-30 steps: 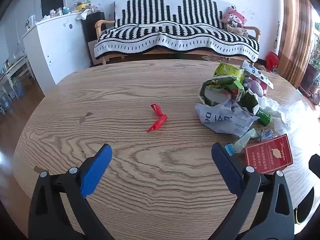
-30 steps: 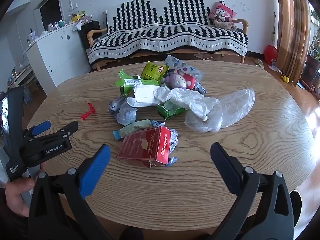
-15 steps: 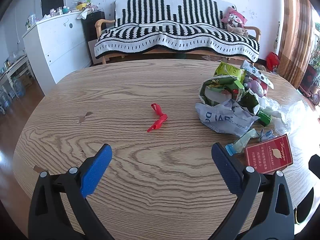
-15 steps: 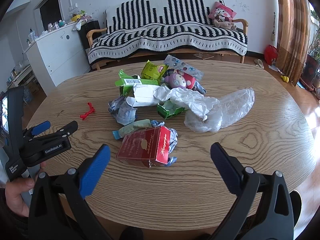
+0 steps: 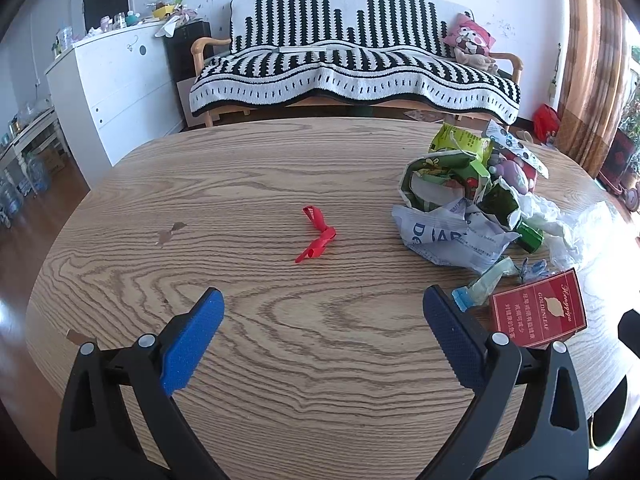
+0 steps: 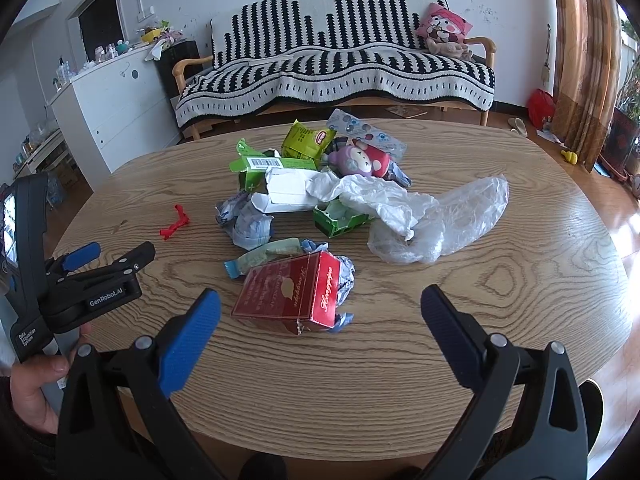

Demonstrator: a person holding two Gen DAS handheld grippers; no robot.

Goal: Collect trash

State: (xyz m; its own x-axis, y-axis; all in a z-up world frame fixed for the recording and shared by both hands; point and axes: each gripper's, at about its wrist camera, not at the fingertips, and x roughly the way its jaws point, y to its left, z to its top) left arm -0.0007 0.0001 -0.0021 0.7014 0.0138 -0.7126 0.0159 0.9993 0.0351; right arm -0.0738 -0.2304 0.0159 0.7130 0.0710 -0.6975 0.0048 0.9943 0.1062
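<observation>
Both grippers, left gripper (image 5: pixel 322 336) and right gripper (image 6: pixel 320 336), spread wide, empty, above table (image 6: pixel 520 300); red carton (image 6: pixel 290 294) at 12 o'clock of right; red scrap (image 5: pixel 316 240) at 12 o'clock of left.

**Colours and patterns on the worktop**

The worktop (image 6: pixel 520 300) showed light brown wood grain in wavy rings. A red box (image 6: pixel 292 292) carried gold lettering. A red twisted strip (image 5: pixel 316 236) lay on it. A green carton (image 6: pixel 276 164) bore a white barcode label. The plastic bag (image 6: pixel 444 220) was clear. Each claw had blue pads (image 6: pixel 188 344) on black arms. The sofa cover (image 6: pixel 340 56) was black-and-white striped.
</observation>
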